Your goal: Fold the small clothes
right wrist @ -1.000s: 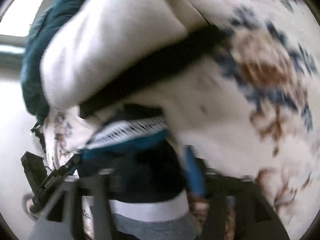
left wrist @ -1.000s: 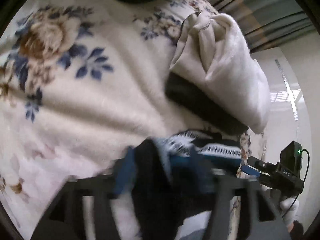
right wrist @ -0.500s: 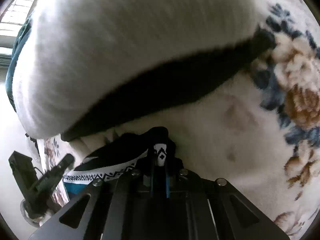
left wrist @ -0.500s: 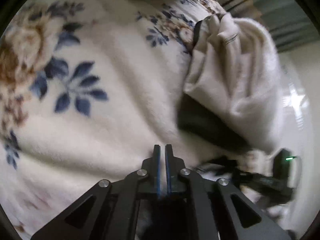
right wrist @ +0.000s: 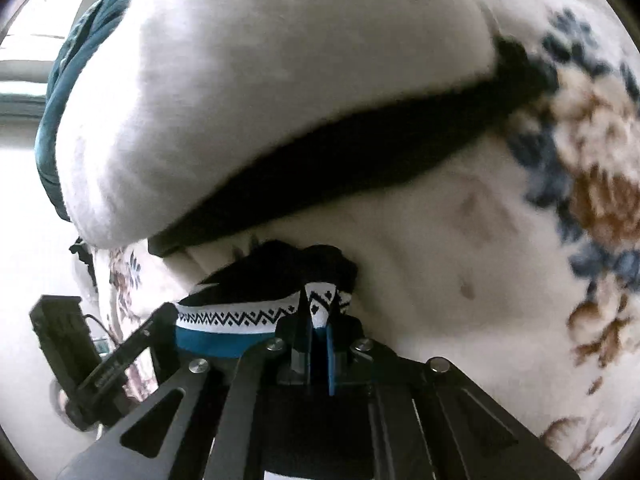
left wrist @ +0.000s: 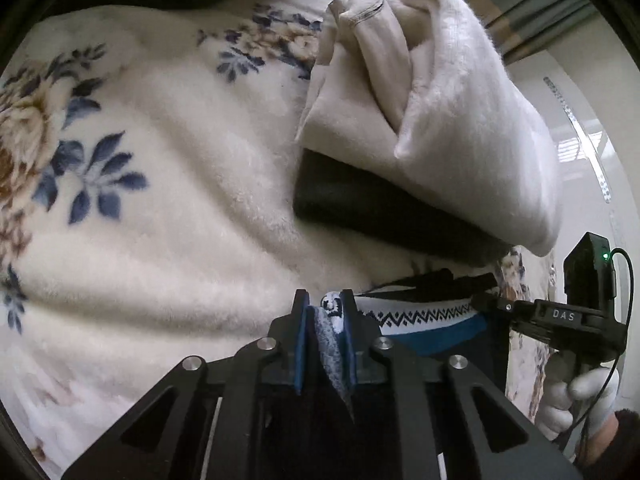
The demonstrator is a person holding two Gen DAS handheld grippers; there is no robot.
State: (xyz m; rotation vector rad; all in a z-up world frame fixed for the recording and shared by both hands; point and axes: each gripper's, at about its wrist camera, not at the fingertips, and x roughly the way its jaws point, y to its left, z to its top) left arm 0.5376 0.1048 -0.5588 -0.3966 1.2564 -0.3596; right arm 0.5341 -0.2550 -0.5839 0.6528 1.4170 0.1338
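— Where have you got the garment now?

— I'm holding the patterned knit piece [left wrist: 424, 314] by two points of its edge, just above the floral blanket [left wrist: 180, 184]. My left gripper [left wrist: 323, 320] has its jaws pinching a grey, speckled fold of it, with the blue pads closed on the cloth. My right gripper [right wrist: 319, 330] has its jaws pressed onto the white band with the black zigzag, at the other end of the same edge. Between the two, the band runs fairly taut, with a blue stripe below it and a dark part bunched beyond.

— So how far along is the folding?

— Early for this piece, I'd judge. It hangs stretched between my grippers and has not been laid flat or doubled over yet; no crease is set. Behind it, a cream fleece garment [left wrist: 460, 120] sits heaped on a dark one [left wrist: 380, 216], close to my piece. Whether those two count as finished, I can't tell: the cream one looks more bundled than squared. A teal cloth [right wrist: 60, 80] lies further off, past the cream one. So at least this item is left, perhaps more.

— Anything written that you can read?

— Only on the right gripper's body, seen from my left camera: the letters "DAS" [left wrist: 563, 314] in pale print. A green light glows on the black box above it. I can make out no label on the clothes.
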